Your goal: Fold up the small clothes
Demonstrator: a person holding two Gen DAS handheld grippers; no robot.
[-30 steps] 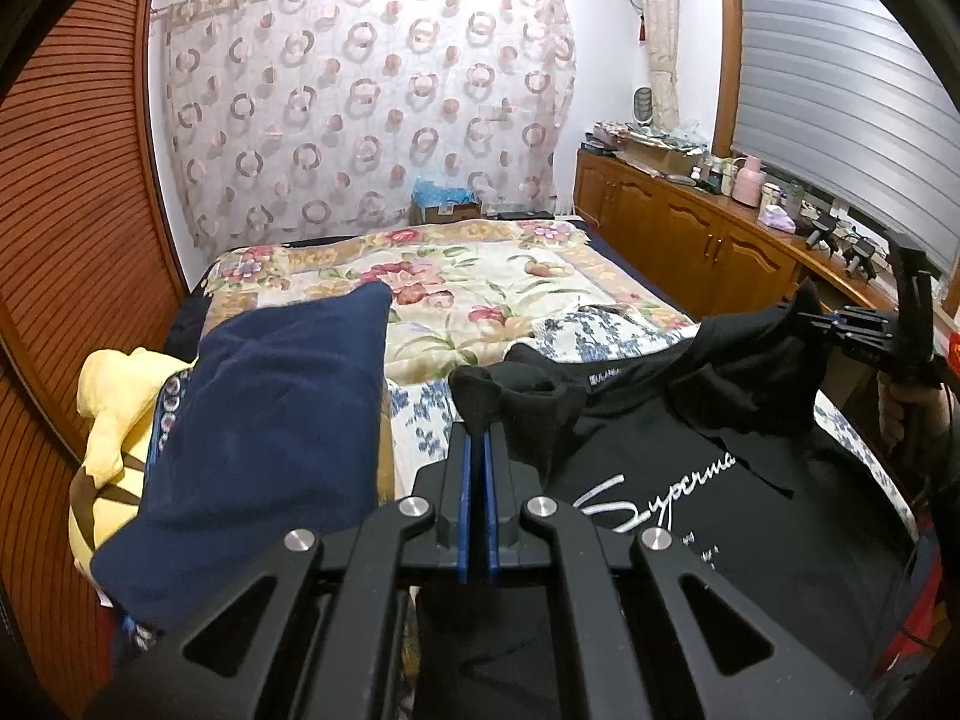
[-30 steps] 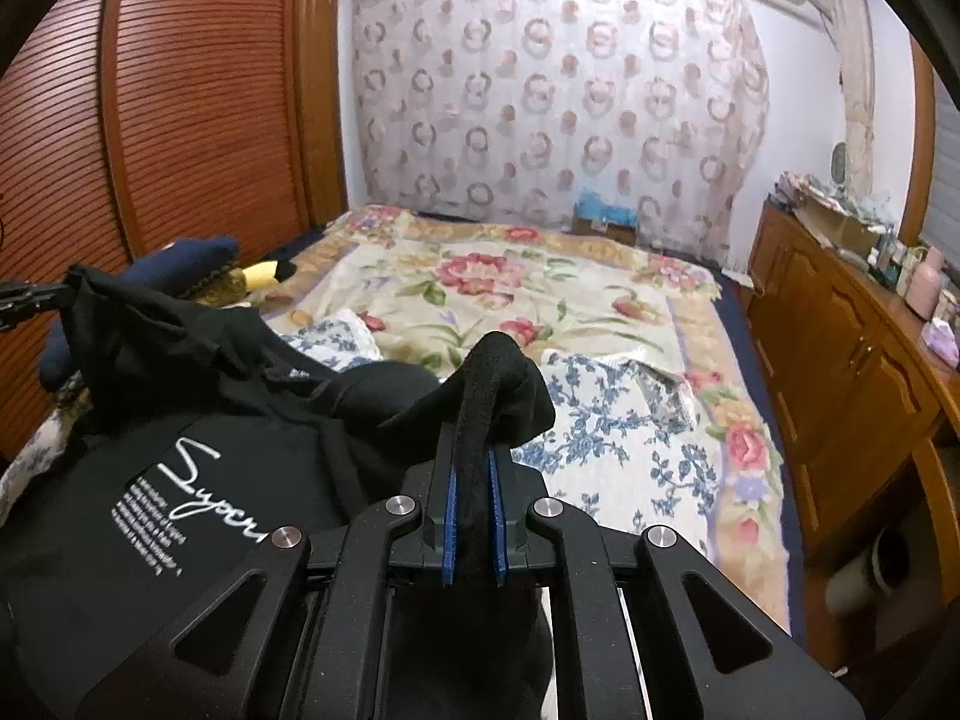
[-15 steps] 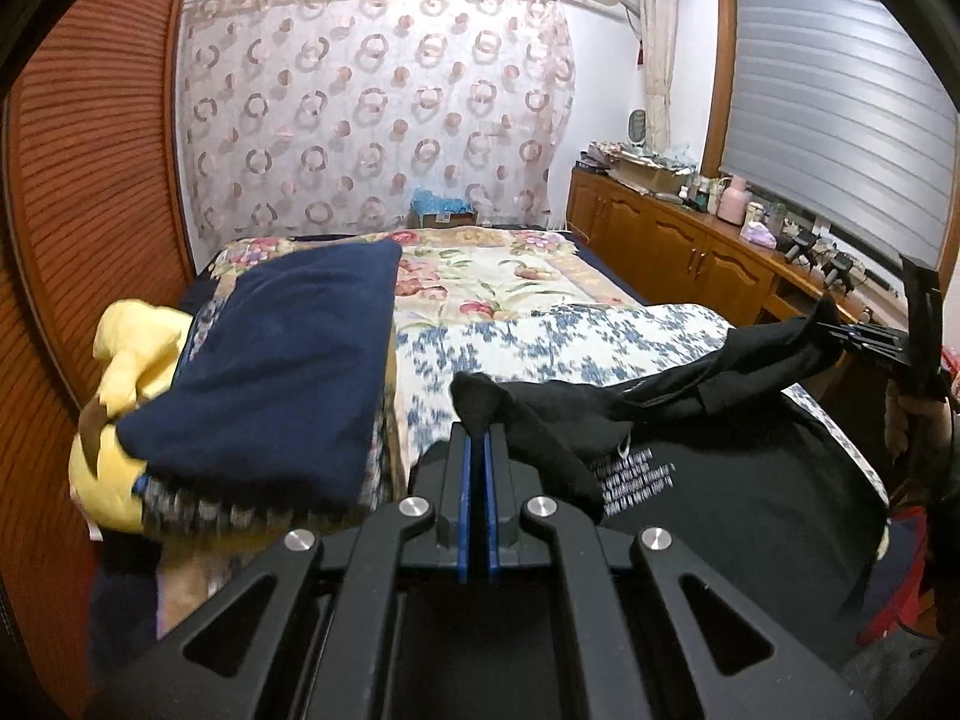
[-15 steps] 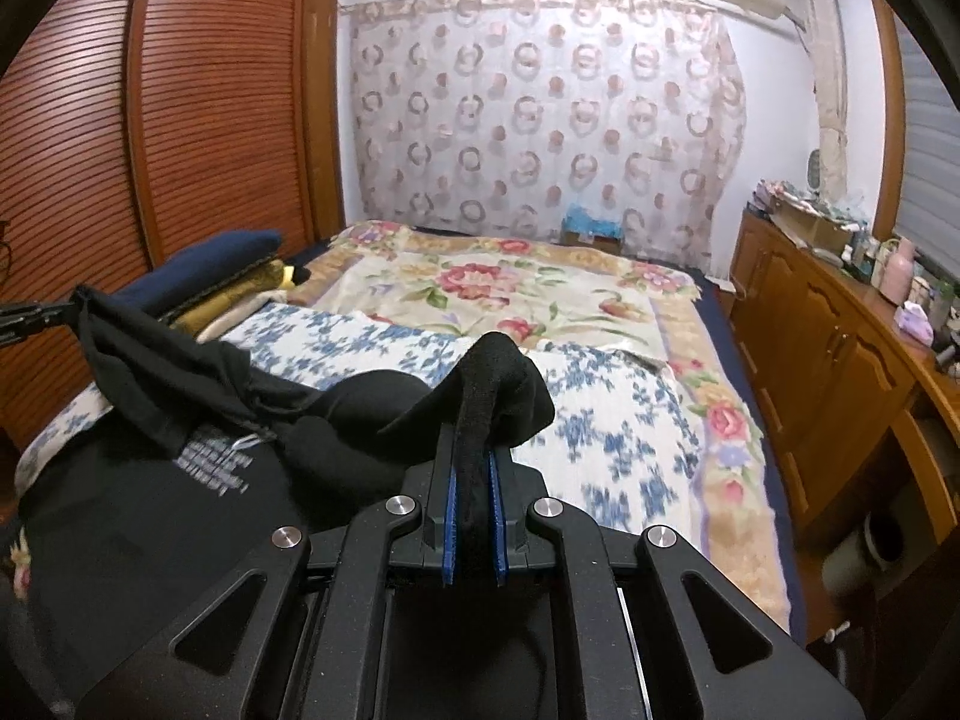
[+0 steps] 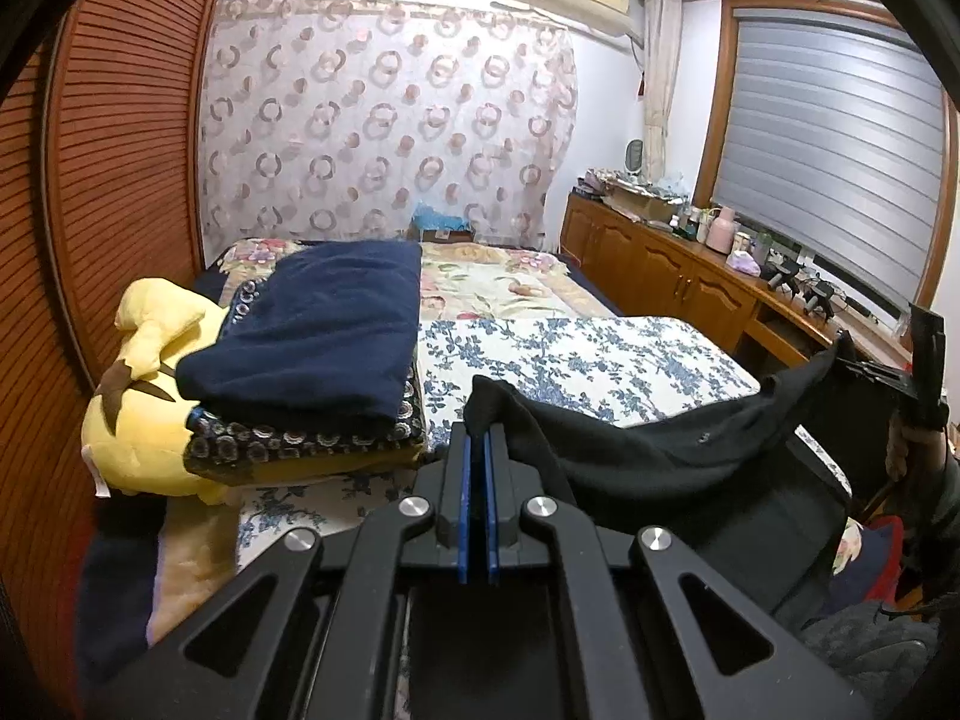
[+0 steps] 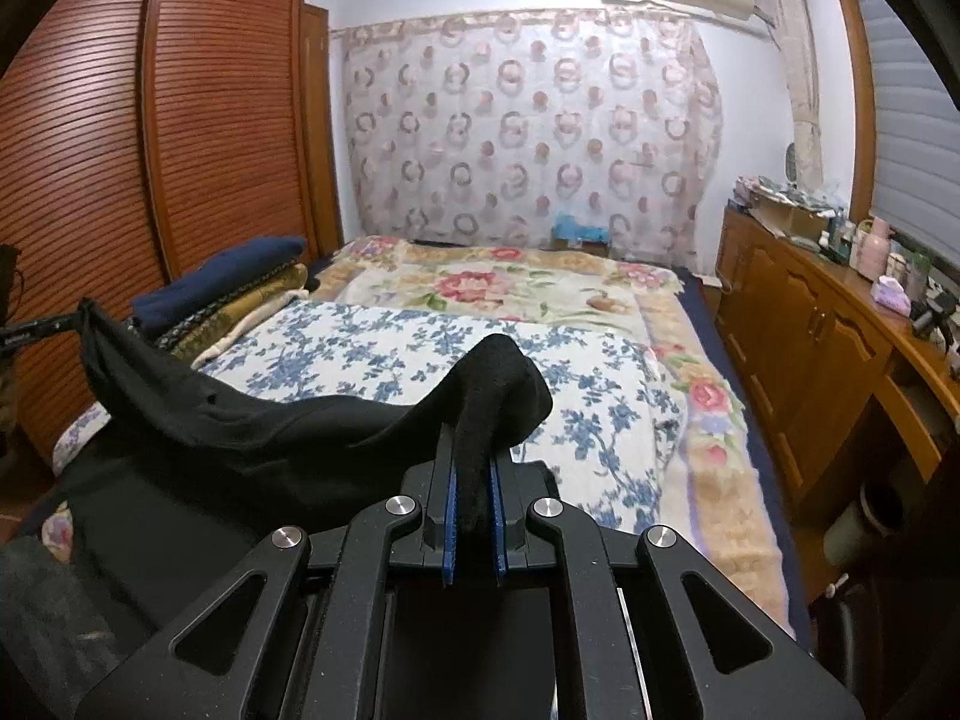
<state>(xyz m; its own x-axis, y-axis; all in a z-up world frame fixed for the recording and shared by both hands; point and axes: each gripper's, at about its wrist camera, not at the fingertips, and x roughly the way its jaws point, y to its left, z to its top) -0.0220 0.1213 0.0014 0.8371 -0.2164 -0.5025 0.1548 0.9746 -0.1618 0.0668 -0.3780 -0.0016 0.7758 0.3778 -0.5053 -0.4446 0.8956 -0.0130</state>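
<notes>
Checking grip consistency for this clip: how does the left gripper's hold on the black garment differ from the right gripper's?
The left gripper pinches a thin edge of the black garment, its blue pads nearly meeting; the right gripper clamps a thicker bunched wad that keeps its pads apart. Fabric pokes up slightly above the left gripper, while it bulges well over the right. Both are shut on the same garment, stretched between them above the bed.

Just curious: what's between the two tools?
A black garment stretches from the left tool to the right tool, pinched in both; both views show it.
</notes>
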